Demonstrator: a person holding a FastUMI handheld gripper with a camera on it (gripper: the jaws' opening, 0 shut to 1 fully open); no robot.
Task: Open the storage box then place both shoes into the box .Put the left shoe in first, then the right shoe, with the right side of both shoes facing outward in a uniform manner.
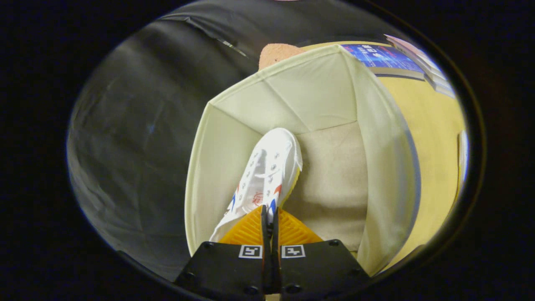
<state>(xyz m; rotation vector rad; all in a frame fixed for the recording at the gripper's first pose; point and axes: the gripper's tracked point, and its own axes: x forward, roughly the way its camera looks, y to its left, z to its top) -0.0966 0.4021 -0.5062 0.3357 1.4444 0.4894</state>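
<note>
A cream fabric storage box [309, 79] stands open on the yellow table, and I look down into it. Inside it a white canvas shoe [267, 171] with red and blue marks lies against the box's left wall, toe pointing toward the far wall. My gripper [269, 217] sits above the shoe's heel end, fingers pressed together with a thin edge of the heel collar pinched between them. The shoe's heel is hidden behind the fingers. The box floor [334, 175] to the right of the shoe is bare.
The yellow table [430, 133] runs to the right of the box. A blue printed sheet [384, 56] and stacked books [422, 58] lie at its far right. An orange-pink object [276, 54] shows behind the box's far wall.
</note>
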